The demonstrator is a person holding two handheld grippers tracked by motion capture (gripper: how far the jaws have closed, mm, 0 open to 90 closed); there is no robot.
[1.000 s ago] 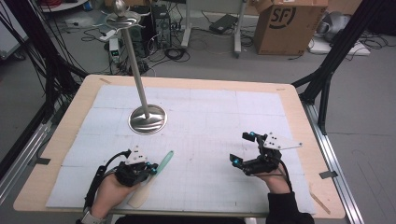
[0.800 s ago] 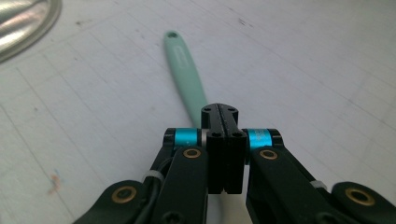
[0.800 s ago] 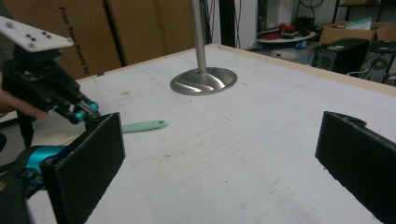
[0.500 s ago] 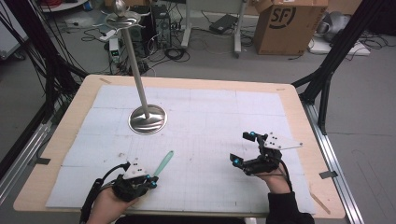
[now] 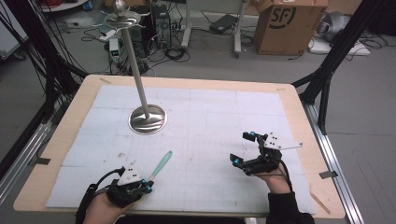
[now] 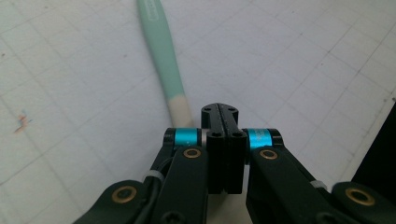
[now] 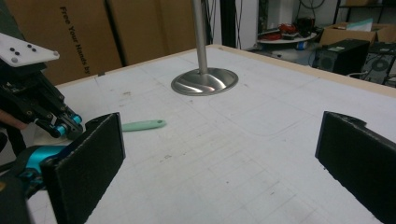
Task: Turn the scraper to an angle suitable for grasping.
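Left claw [image 5: 145, 187]: clenched, jaws pressed flat together with nothing visible between them in the left gripper view [image 6: 219, 140]; it sits at the near left edge of the bench.
Spatula [image 5: 160, 165]: mint-green handle with a pale end, lying flat on the mat, not gripped.
Position of spatula: its pale end [image 6: 181, 108] lies just beside the left claw tip, on the left of it in the left gripper view; whether the two touch cannot be told.
Long axis: runs from the claw tip away from the person and slightly to the right in the high view, toward the middle of the bench.
Nearer hand: the left one, by a wide margin.
Right claw [image 5: 246, 148]: released, jaws spread wide and empty, hovering or resting near the right front of the bench, well apart from the spatula.
Right claw heading: its camera looks across the bench toward the spatula [image 7: 142, 125] and the left claw [image 7: 60, 125].
Judgement: any pickup turns on opening the left claw and shifting it sideways across the handle.
Stand [image 5: 147, 119]: round polished metal base with a tall pole, upright, at the far left of the mat, well apart from both claws.
Surface: white gridded mat [image 5: 210, 121] covering a wooden bench [image 5: 299, 100].
Room: grey floor, cables, a cardboard box [image 5: 289, 21], black frame legs.
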